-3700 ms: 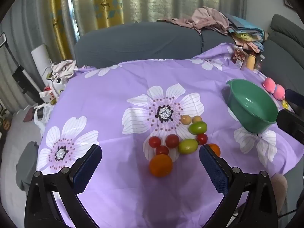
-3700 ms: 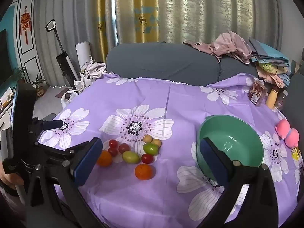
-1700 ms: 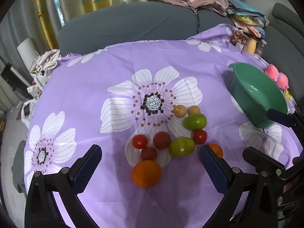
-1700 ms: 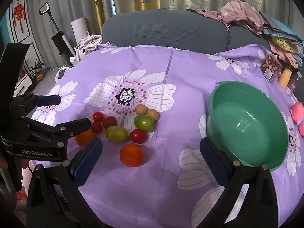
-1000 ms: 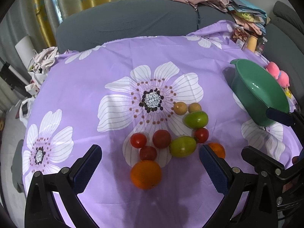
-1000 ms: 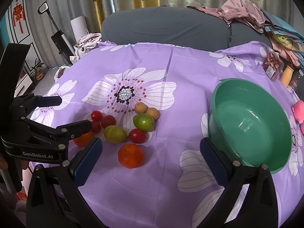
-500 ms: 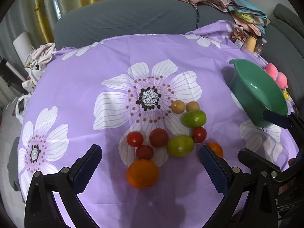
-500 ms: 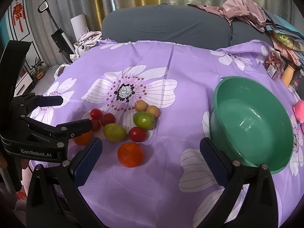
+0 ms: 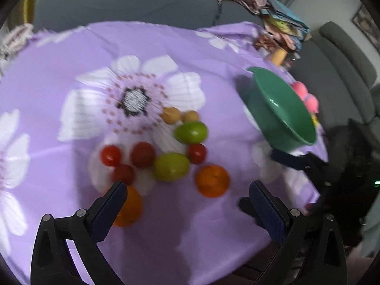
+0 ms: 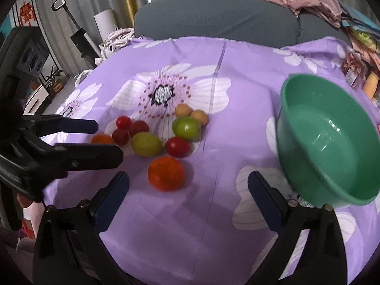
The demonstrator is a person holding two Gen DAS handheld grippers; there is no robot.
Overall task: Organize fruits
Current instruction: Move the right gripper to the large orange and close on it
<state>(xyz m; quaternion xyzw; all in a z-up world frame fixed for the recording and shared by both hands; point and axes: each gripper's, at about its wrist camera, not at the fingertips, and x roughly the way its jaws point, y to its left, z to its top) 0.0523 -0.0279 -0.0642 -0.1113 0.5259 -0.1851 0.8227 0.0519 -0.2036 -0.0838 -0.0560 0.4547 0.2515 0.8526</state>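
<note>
A cluster of fruit lies on the purple flowered cloth: two oranges (image 9: 212,180) (image 9: 129,210), two green fruits (image 9: 191,131), several red tomatoes (image 9: 111,155) and two small tan fruits (image 9: 171,115). My left gripper (image 9: 187,197) hangs open just in front of the cluster, its left finger covering part of one orange. My right gripper (image 10: 188,187) is wide and its jaws are closing; the nearer orange (image 10: 166,173) sits just beyond the fingertips, untouched, with nothing between the pads. An empty green bowl (image 10: 308,130) stands to the right.
A grey sofa (image 10: 213,19) with piled clothes runs behind the table. Small jars and a packet (image 10: 353,71) stand at the far right edge, and pink toys (image 9: 306,97) lie behind the bowl. The cloth drops off at the near edge.
The left wrist view has swung right and blurred, so the fruit now sits further left in it. The right gripper's fingers have drawn slightly inward. No fruit has moved.
</note>
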